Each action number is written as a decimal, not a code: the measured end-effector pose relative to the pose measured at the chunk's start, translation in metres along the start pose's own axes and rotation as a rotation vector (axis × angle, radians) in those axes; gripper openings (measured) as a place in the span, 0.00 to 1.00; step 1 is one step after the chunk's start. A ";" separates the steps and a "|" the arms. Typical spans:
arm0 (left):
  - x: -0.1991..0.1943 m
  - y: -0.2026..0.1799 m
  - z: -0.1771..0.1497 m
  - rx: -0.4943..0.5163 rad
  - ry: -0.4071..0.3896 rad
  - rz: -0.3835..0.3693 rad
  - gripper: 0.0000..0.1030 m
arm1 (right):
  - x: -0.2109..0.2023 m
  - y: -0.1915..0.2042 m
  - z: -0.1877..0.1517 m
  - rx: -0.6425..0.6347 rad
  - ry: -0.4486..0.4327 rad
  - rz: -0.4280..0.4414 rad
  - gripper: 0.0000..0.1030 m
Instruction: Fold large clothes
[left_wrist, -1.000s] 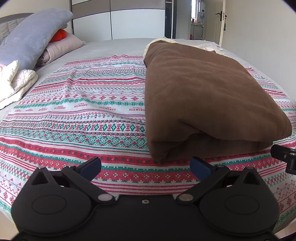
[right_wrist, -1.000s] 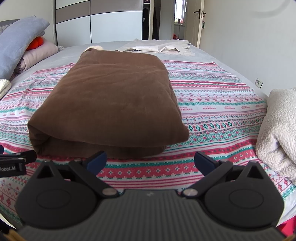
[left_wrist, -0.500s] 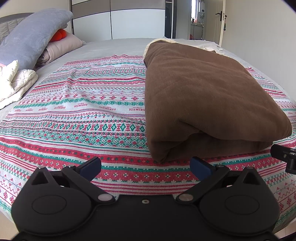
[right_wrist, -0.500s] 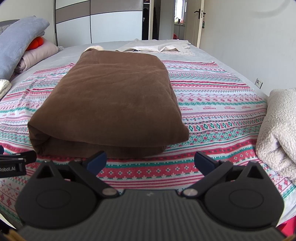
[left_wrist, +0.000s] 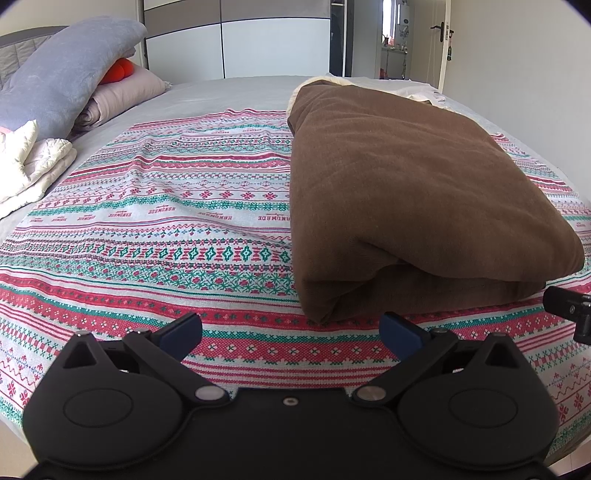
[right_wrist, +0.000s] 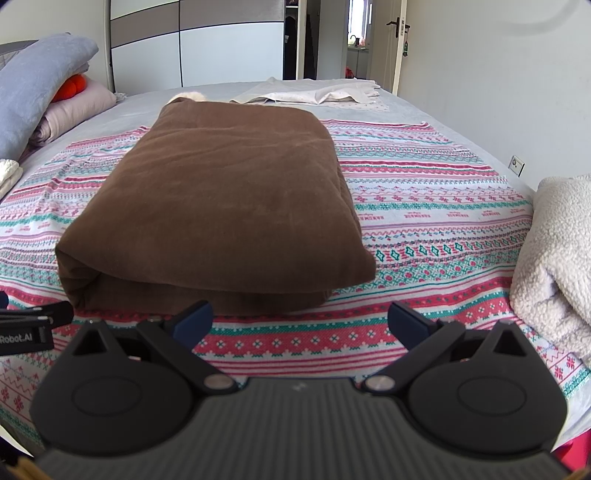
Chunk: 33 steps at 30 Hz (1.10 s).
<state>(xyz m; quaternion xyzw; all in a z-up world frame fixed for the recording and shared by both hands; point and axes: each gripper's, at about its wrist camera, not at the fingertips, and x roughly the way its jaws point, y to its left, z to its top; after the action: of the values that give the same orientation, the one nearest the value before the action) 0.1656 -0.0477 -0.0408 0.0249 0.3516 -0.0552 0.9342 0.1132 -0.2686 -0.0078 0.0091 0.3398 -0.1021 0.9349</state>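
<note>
A large brown garment (left_wrist: 413, 192) lies folded in a thick rectangle on the patterned red, green and white bedspread (left_wrist: 177, 221); it also shows in the right wrist view (right_wrist: 229, 195). My left gripper (left_wrist: 291, 326) is open and empty, just in front of the fold's near left corner. My right gripper (right_wrist: 299, 319) is open and empty, just in front of the fold's near edge. Neither touches the cloth. The tip of the right gripper shows at the left wrist view's right edge (left_wrist: 569, 306).
Pillows and a grey blanket (left_wrist: 70, 70) are piled at the far left, with white quilted bedding (left_wrist: 29, 166) beside them. A fluffy cream blanket (right_wrist: 554, 258) lies at the right. A pale garment (right_wrist: 314, 94) lies at the far end of the bed.
</note>
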 end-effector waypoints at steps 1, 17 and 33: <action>0.000 0.000 0.000 0.000 0.000 0.001 1.00 | 0.000 0.000 0.000 0.000 0.000 0.000 1.00; -0.001 0.003 0.001 -0.005 -0.001 0.003 1.00 | 0.001 0.003 0.000 0.000 0.006 0.000 1.00; -0.001 0.005 0.001 -0.005 0.001 0.002 1.00 | 0.003 0.003 -0.001 -0.002 0.007 0.000 1.00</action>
<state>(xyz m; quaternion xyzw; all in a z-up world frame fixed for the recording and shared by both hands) 0.1664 -0.0430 -0.0394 0.0227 0.3523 -0.0535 0.9341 0.1155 -0.2663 -0.0109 0.0086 0.3434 -0.1017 0.9336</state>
